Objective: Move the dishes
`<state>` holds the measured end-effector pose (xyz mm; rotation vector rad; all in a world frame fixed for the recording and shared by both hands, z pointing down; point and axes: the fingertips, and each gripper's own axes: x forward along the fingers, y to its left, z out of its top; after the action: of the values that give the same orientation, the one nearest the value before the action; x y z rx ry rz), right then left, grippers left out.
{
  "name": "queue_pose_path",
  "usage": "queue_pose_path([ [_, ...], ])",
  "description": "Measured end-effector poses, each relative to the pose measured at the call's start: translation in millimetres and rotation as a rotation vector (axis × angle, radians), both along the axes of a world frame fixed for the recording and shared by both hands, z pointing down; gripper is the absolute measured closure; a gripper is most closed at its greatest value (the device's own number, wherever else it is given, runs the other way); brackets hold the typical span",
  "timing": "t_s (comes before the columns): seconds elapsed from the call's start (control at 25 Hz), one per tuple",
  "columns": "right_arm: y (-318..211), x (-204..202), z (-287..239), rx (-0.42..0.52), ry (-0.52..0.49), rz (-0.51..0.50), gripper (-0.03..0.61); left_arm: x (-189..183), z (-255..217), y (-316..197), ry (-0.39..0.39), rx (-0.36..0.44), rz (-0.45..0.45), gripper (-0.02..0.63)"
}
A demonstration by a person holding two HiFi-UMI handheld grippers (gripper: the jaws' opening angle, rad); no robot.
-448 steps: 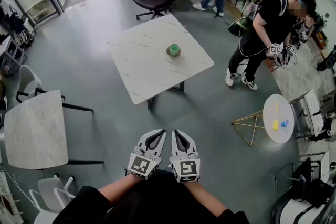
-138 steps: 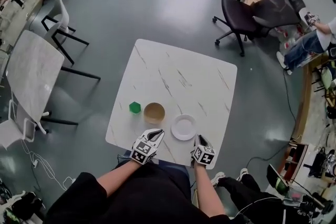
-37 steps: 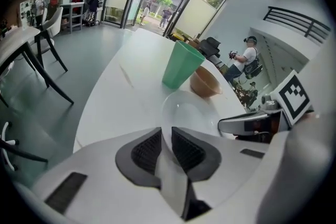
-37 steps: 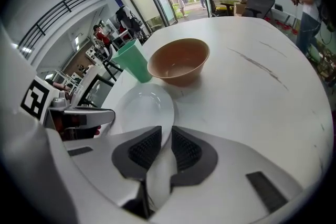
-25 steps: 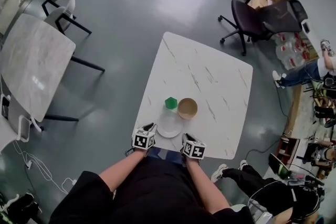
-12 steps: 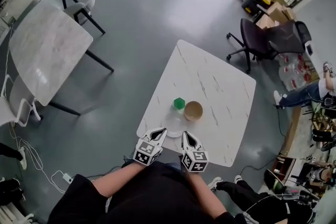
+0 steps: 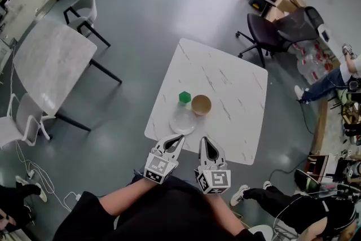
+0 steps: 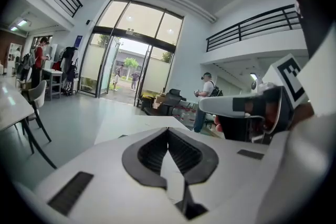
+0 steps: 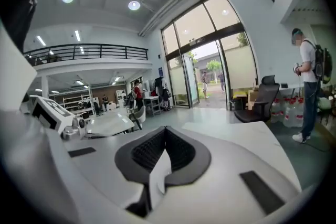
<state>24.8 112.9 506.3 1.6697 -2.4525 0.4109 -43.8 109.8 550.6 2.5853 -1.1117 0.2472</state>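
On the white marble table, near its front edge, lie a white plate, a tan bowl and a small green cup. The cup and bowl sit just behind the plate. My left gripper hovers just short of the table's near edge, below the plate, shut and holding nothing. My right gripper hangs beside it, likewise shut and empty. In both gripper views the jaws meet at their tips, the left gripper and the right gripper, and the dishes are hidden behind them.
A black office chair stands beyond the table's far right corner. A second marble table with white chairs is at the left. A person's legs show at the right edge. Grey floor surrounds the table.
Both grippers have drawn back from the plate toward my body and now sit off the table's near edge. The dishes have not moved.
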Motion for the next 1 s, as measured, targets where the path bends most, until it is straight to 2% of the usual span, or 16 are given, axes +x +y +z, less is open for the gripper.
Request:
queue_pose_path([
  [0.08, 24, 14, -4, 0.019, 0.014, 0.025, 0.561, 13, -6, 23, 0.006, -0.005, 0.006, 0.595],
  [0.28, 87, 32, -20, 0.062, -0.032, 0.044, 0.561, 42, -23, 82, 0.002, -0.006, -0.032, 0.595],
  [0.48, 137, 35, -32, 0.092, -0.020, 0.051, 0.561, 57, -66, 134, 0.036, 0.091, -0.068, 0.595],
  [0.6, 165, 31, -35, 0.086, -0.034, 0.053, 0.561, 57, -83, 164, 0.023, 0.136, -0.070, 0.595],
  [0.72, 188, 24, -39, 0.094, 0.009, 0.061, 0.561, 55, -92, 185, 0.026, 0.165, -0.051, 0.595],
  [1.0, 202, -11, -59, 0.138, 0.079, 0.075, 0.561, 30, -107, 196, 0.064, 0.204, -0.028, 0.595],
])
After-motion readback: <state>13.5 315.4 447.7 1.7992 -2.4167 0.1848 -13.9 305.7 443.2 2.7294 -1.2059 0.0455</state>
